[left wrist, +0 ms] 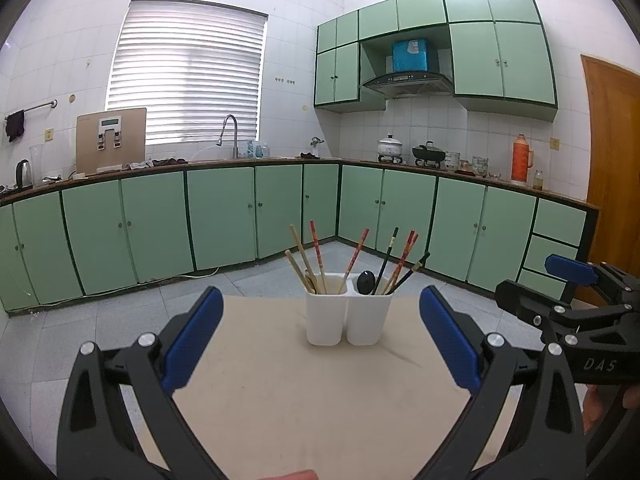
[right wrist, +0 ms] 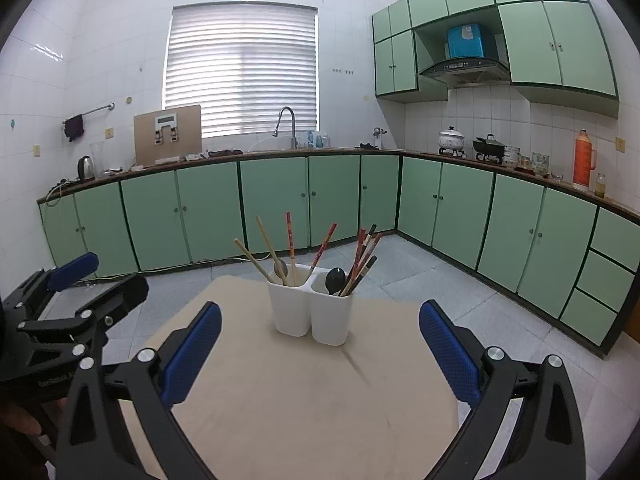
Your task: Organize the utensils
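Left wrist view shows the white plastic two-compartment utensil holder [left wrist: 348, 314] near the far edge of the beige table [left wrist: 280, 380], chopsticks and what seems a black spoon [left wrist: 366, 282] mixed inside. Left gripper [left wrist: 322, 338] and right gripper [right wrist: 320, 350] hang empty, jaws spread; a careless pull on a leaning stick could tip the light holder.

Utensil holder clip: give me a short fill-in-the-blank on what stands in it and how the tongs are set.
1. The white utensil holder has ___ compartments.
2. The black spoon stands in the ___ compartment, seen from the cameras.
3. Both the left tongs and the right tongs are ___ and hold nothing.
4. The holder stands on a ___ table.

Missing words: two; right; open; beige
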Demonstrator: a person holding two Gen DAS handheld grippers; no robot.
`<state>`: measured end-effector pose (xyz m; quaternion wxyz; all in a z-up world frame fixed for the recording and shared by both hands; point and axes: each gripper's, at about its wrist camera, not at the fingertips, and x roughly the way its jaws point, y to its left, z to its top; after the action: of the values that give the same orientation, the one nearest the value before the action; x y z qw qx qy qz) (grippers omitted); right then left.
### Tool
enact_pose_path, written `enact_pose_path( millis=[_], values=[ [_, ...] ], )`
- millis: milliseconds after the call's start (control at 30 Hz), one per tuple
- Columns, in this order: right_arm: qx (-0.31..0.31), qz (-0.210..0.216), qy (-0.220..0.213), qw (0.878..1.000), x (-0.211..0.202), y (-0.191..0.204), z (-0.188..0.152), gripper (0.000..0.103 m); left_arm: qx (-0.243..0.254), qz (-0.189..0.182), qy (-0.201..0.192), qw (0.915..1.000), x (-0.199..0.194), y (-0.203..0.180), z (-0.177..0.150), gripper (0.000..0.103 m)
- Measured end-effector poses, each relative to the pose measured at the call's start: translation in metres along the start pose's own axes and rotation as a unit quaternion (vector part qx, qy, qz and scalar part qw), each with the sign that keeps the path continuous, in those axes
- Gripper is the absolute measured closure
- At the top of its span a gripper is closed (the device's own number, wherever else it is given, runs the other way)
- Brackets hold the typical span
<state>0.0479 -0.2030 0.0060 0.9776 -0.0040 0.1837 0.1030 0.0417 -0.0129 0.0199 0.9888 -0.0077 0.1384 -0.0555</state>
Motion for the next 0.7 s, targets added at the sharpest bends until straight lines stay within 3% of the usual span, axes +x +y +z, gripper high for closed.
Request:
enact_pose_path(
  millis=[700],
  values=[
    [0.001, 0.002, -0.002, 1.000, -0.0008, 0.0016, -0.0004, 0.006, 0.000, 0.001, 0.000, 1.0000, -0.0002, 0.0019, 0.0005, 0.008]
  ],
)
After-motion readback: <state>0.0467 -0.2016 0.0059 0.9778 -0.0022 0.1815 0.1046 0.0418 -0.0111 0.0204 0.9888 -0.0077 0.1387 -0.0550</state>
